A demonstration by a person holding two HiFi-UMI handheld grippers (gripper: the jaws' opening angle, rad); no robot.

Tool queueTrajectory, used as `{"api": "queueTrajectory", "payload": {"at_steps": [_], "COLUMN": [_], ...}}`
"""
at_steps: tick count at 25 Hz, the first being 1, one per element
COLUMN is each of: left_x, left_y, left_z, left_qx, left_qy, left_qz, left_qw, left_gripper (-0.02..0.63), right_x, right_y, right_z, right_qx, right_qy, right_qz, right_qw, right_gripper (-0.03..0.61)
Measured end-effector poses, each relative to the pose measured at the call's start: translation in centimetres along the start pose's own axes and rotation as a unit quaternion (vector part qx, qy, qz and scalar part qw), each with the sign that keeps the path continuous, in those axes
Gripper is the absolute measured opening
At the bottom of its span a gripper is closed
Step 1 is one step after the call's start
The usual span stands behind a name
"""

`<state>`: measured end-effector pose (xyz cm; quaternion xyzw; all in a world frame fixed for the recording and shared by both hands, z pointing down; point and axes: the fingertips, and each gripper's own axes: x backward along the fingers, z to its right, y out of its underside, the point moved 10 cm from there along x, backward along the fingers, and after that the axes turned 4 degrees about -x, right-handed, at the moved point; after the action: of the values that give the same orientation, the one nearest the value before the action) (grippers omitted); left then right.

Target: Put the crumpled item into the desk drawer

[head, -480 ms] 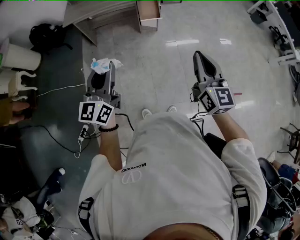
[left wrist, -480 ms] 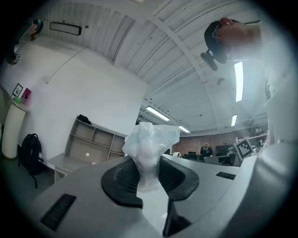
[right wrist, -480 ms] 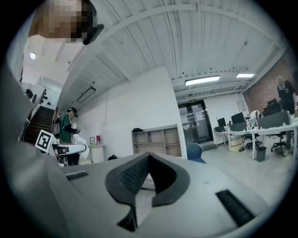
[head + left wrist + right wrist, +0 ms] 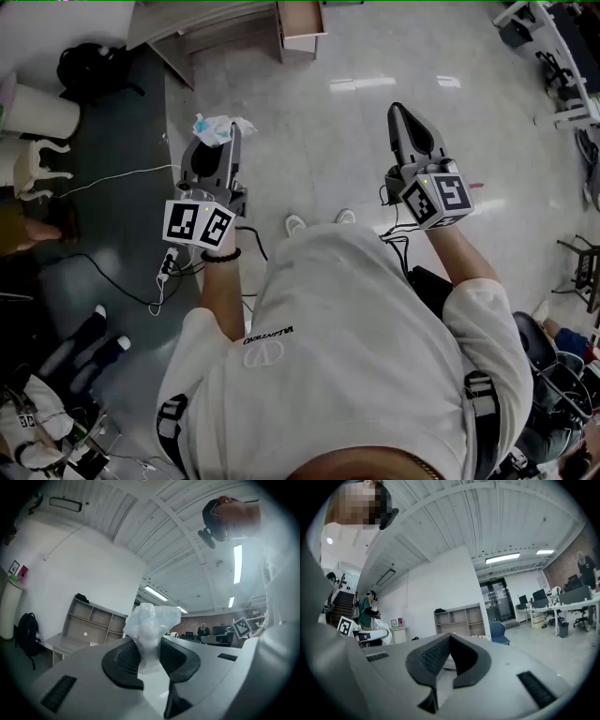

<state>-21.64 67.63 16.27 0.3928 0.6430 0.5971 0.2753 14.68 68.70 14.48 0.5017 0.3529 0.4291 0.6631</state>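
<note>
A crumpled white and pale blue item sticks out from the tips of my left gripper, which is shut on it above the grey floor. In the left gripper view the crumpled item is pinched between the black pads and bulges above them. My right gripper is held out level to the right; its jaws meet with nothing between them, as the right gripper view also shows. The open wooden drawer juts from the desk at the top edge, ahead of both grippers.
A black backpack and a white bin stand at the far left. Cables and a power strip lie on the floor by my left arm. Office chairs crowd the right edge. Another person's shoes are at lower left.
My left gripper has shifted slightly right with the crumpled item still in it. The right gripper has barely moved. The other person's feet at lower left have stepped.
</note>
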Motion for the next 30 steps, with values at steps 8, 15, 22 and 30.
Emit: {"api": "queueTrajectory", "payload": {"at_steps": [8,15,22,30], "left_x": [2.2,2.1,-1.0,-6.7], "left_y": [0.4,2.1,3.2,3.5], "left_z": [-4.3,-5.4,-6.2,-7.8], "left_qx": [-0.006,0.011,0.013,-0.003], "left_qy": [-0.002,0.002,0.014,0.001], "left_qz": [-0.017,-0.029,-0.032,-0.045], "left_qw": [0.9998,0.9995,0.9993,0.999], "left_gripper": [0.086,0.086,0.086,0.086], "right_x": [-1.7,-2.5,-5.2,-10.9], "right_y": [1.0,1.4,2.3,2.7], "right_z": [-3.3,-3.2,-1.4,2.5], "right_qx": [0.017,0.021,0.006,-0.008], "right_qy": [0.006,0.016,0.017,-0.006], "right_qz": [-0.004,-0.009,-0.015,-0.022], "right_qw": [1.0,1.0,1.0,1.0], "right_gripper": [-0.002,-0.002,-0.002,-0.002]}}
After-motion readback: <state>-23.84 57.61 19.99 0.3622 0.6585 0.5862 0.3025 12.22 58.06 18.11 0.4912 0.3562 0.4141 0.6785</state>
